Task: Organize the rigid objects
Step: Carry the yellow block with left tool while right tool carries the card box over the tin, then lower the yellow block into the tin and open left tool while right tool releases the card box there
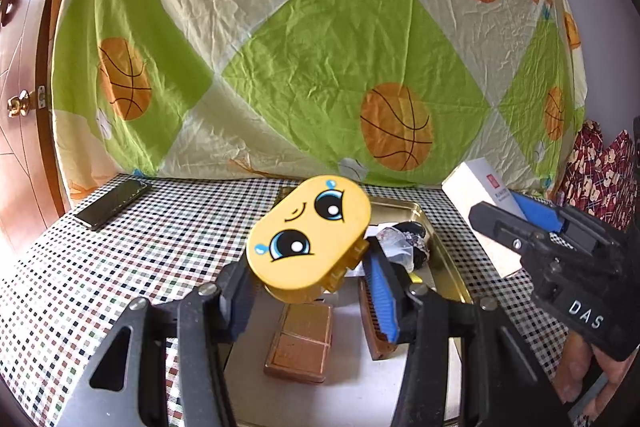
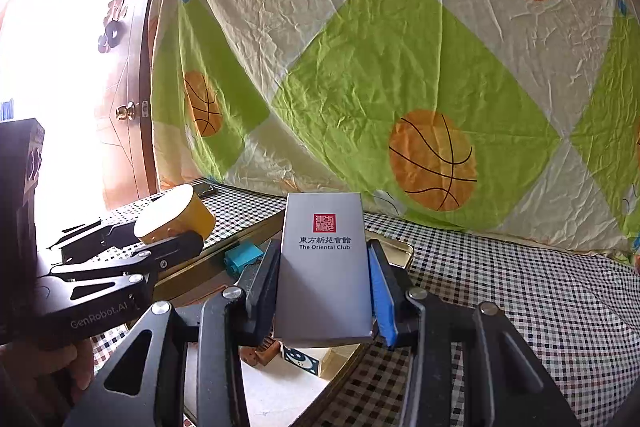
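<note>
The left gripper (image 1: 308,287) points slightly downward, jaws clamped part-way apart. The right gripper (image 2: 326,291), at its 3 o'clock, points similarly, jaws clamped narrower. A hand (image 2: 52,367) grips the left tool's handle.

A checked cloth (image 1: 168,239) covers the surface. A shallow gold tray (image 1: 442,259) lies on it, flat. Well to the left of the tray, near the far edge, lies a dark phone (image 1: 114,203), also flat. Behind the tray, a basketball-print sheet (image 1: 320,59) hangs down to the surface's far edge.
</note>
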Motion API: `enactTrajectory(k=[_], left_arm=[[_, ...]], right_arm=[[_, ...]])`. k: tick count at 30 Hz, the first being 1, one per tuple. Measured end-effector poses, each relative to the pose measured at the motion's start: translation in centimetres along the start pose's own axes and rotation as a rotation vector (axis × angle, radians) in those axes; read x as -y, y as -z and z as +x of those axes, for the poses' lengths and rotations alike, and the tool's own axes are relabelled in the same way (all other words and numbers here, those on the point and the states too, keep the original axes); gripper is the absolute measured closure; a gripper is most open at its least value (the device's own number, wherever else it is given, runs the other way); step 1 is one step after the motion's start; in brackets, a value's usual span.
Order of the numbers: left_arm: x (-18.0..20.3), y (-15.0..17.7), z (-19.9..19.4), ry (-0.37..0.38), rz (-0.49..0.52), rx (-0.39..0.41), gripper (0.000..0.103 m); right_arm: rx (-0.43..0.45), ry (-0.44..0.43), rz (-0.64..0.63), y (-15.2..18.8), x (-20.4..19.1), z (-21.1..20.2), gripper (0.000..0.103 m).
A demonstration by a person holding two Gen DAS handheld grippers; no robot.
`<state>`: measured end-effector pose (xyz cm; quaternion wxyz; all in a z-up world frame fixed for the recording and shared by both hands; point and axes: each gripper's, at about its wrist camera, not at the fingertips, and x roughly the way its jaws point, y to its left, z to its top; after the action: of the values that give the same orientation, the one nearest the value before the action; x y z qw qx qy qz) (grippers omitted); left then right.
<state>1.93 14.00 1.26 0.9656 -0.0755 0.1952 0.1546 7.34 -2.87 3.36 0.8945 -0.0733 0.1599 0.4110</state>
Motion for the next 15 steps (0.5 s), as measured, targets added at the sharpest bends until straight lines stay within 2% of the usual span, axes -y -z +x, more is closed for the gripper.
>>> enactTrajectory(k=[15], left_arm=[[0.8,-0.9,3.4,0.029,0.046,-0.148,0.053]], right_arm=[[-0.144,-0.011,0.027,-0.9,0.8,4.8,0.059]])
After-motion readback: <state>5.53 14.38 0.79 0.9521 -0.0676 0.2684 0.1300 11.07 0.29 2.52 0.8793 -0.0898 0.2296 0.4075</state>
